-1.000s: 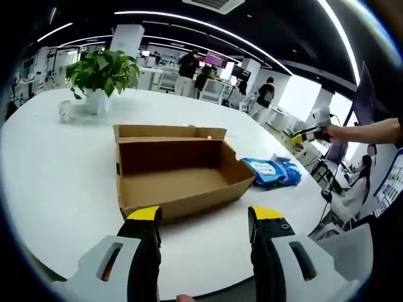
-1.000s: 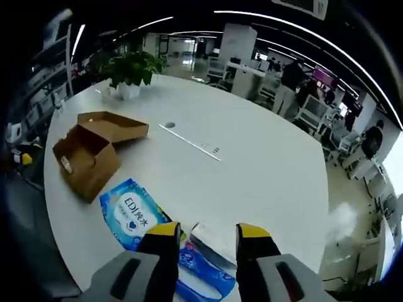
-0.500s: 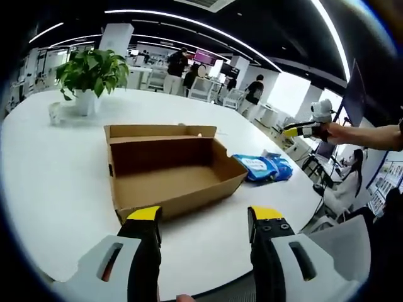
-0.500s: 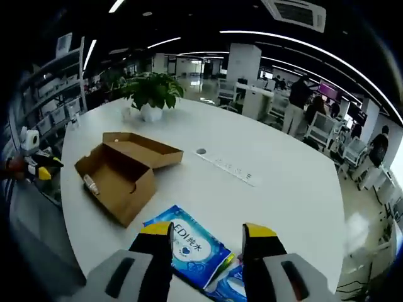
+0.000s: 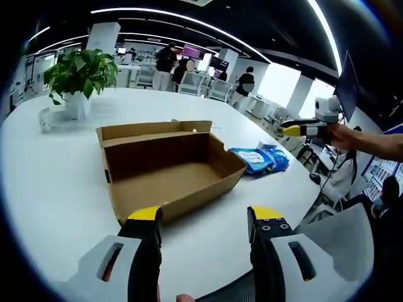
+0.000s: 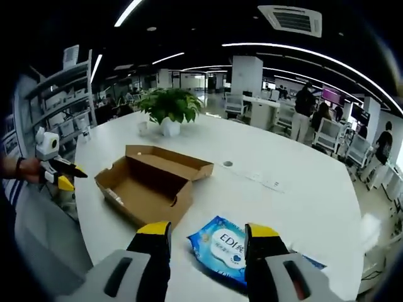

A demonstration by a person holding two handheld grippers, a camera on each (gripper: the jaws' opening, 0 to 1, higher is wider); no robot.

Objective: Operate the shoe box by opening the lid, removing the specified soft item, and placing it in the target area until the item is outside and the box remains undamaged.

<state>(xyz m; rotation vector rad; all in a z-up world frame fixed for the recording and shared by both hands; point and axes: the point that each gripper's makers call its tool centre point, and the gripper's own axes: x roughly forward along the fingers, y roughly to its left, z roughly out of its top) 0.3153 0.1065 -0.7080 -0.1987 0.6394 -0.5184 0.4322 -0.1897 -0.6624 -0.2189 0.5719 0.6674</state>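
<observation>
With the blue wipes pack [image 6: 228, 243] lying just beside the open shoe box [image 5: 167, 165], both empty, wide-open grippers [image 5: 204, 217] [image 6: 204, 229] should retreat without nudging either

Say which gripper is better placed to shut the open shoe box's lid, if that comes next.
Probably left: the left gripper hangs open right at the cardboard shoe box. The right gripper faces the blue wipes pack instead, farther off.

Open office: white table [image 5: 38, 176], potted plant [image 6: 169, 106], ceiling strip lights [image 6: 296, 51].
</observation>
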